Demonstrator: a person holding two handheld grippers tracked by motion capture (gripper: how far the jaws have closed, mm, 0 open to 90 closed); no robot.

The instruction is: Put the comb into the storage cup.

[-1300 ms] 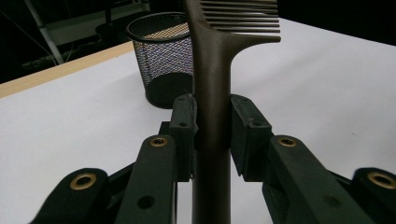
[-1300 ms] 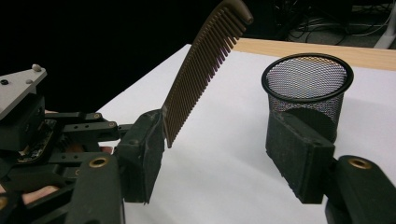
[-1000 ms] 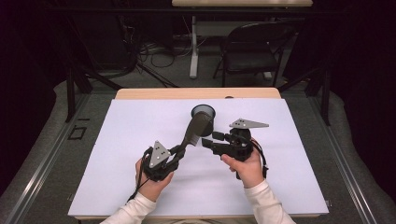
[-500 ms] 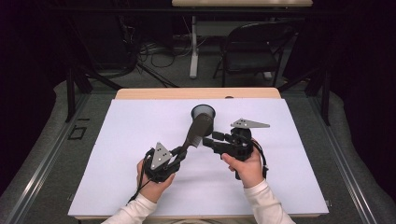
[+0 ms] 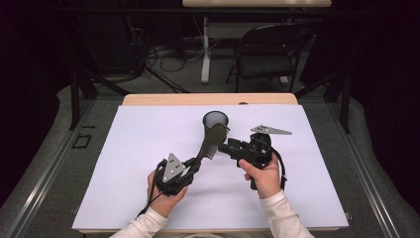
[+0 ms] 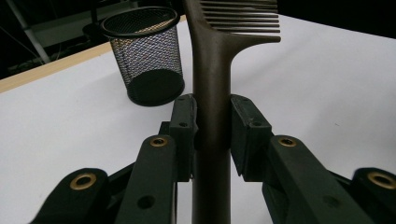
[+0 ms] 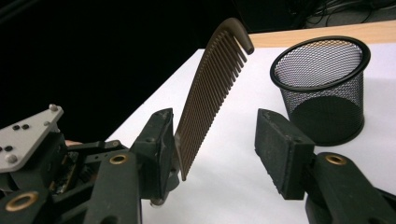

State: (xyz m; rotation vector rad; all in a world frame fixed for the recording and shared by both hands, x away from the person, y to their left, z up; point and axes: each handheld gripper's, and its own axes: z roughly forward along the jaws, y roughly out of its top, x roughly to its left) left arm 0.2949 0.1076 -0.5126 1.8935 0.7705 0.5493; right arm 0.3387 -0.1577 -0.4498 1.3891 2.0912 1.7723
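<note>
One table (image 5: 148, 148) under white sheet, carrying everything. Mesh cup (image 5: 215, 120) is standing upright near the far edge, just beyond the comb (image 5: 212, 141). Left gripper (image 6: 212, 123) is clamping the comb's handle — pads pressing both sides, comb rising tilted toward the cup. Right gripper (image 7: 217, 149) is sitting half-open around the comb's teeth — jaws have just been closing, one pad beside the teeth, other pad apart.

Brightly, evenly lit white table (image 5: 148, 148); beyond its far edge, dark and murky. Soft shadows. Close-ups slightly soft nearest the lens.
</note>
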